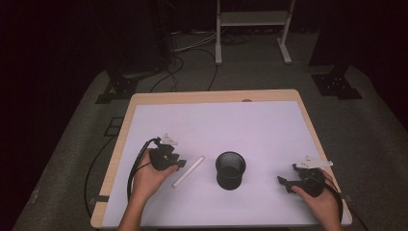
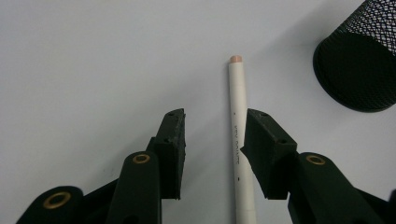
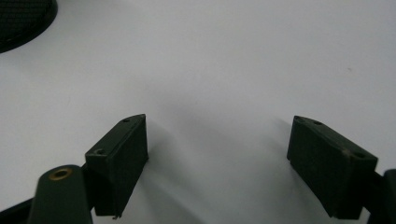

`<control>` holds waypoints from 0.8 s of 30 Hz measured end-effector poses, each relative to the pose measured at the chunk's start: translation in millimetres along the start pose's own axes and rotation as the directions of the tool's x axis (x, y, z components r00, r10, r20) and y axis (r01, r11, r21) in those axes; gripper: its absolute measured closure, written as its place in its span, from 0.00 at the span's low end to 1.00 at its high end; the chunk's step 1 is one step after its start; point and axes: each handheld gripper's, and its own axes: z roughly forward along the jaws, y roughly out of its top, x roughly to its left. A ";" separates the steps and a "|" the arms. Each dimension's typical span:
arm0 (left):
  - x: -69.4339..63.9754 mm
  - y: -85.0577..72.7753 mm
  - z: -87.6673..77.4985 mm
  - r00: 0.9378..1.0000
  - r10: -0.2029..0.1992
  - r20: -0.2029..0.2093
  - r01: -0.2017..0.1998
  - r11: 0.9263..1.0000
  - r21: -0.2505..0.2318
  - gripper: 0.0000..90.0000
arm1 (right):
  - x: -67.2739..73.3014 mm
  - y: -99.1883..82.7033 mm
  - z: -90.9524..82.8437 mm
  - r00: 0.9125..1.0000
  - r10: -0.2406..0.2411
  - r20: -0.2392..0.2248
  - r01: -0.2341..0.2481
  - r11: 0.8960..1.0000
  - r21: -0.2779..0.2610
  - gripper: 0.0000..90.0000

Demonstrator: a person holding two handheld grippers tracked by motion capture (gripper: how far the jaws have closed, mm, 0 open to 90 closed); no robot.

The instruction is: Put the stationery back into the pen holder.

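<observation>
White pen (image 1: 188, 171) lies flat on white tabletop (image 1: 250, 125), high view, between left gripper (image 1: 179, 164) and black mesh cup (image 1: 230, 170); right gripper (image 1: 283, 183) near right edge. Left gripper view: pen (image 2: 241, 140) between parted jaws, close to right jaw, unclamped. Right gripper view: jaws wide apart, bare tabletop between.

- Our left gripper (image 2: 212, 135) has black, blocky fingers (image 2: 171, 149) with brass rivets and small screw holes.
- Our right gripper (image 3: 217, 154) matches it.
- Each carries a grey three-cornered plate and a black cable.
</observation>
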 end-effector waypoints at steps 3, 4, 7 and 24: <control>-0.9 4.7 2.7 1.000 0.004 -0.004 -0.004 1.000 0.010 0.65 | 0.0 0.0 0.0 1.000 0.000 0.000 0.000 1.000 0.000 0.21; -1.5 7.3 4.1 1.000 0.001 -0.004 -0.001 1.000 0.017 0.65 | 0.0 0.0 0.0 1.000 0.000 0.000 0.000 1.000 0.000 0.21; -3.3 17.0 10.4 1.000 0.012 -0.003 -0.011 0.999 0.042 0.66 | 0.0 0.0 0.0 1.000 0.001 0.000 -0.001 1.000 0.001 0.21; -12.4 40.2 39.4 0.999 0.019 0.028 -0.022 0.991 0.132 0.76 | -0.2 0.1 0.0 1.000 0.001 -0.001 -0.001 1.000 0.001 0.21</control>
